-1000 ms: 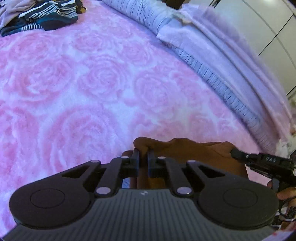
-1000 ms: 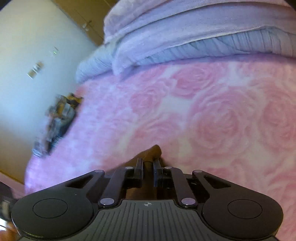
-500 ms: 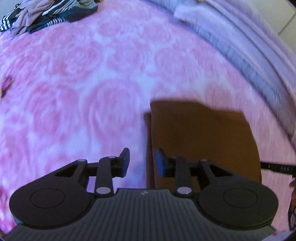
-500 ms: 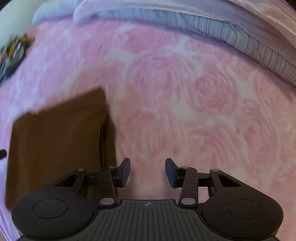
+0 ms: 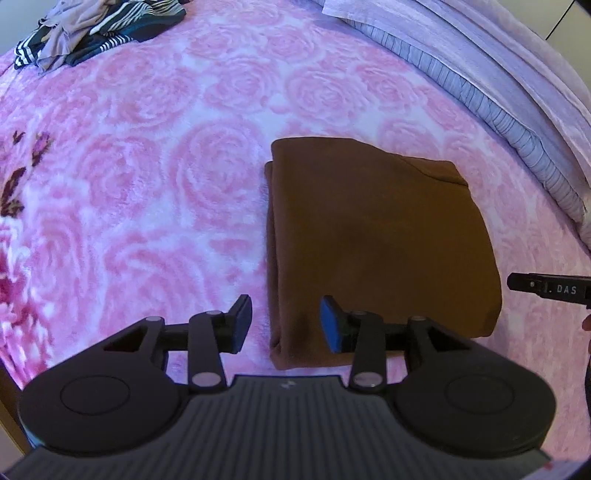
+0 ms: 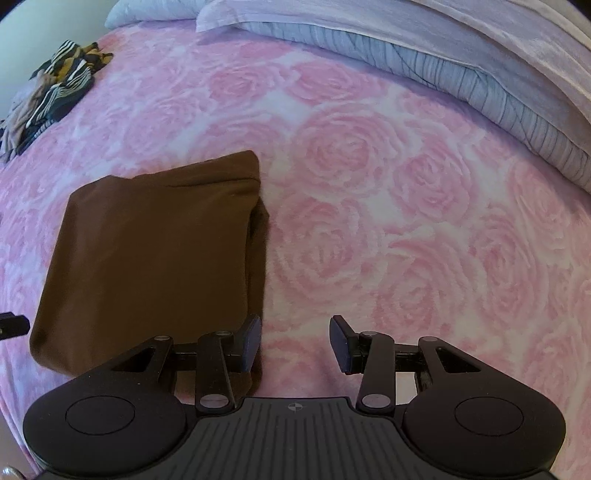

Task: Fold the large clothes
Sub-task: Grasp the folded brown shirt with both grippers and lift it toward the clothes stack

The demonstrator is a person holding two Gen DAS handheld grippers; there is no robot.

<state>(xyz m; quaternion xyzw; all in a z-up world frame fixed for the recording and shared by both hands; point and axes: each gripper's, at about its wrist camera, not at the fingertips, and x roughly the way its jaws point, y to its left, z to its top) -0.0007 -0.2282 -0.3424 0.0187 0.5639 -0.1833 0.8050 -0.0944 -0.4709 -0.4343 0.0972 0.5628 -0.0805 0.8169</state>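
- The left gripper [image 5: 285,324] hangs over the bed with its jaws spread wide, nothing between them; its right fingertip sits over the near left corner of the folded brown garment [image 5: 376,243], though whether it touches the cloth I cannot tell.
- The right gripper [image 6: 295,343] is likewise spread apart and empty, with its left fingertip over the garment's near right edge and its right fingertip over bare blanket.
- The brown garment lies flat as a neat rectangle on the pink rose blanket [image 5: 147,192], just ahead of both grippers: ahead and right of the left one, ahead and left of the right one.
- A loose layer peeks out along the garment's right side in the right wrist view.
- Farther off, ahead and right of both grippers, runs a ridge of lilac and grey striped bedding [image 6: 461,77].
- Far ahead and left, a heap of striped clothes [image 5: 92,29] sits at the bed's edge.
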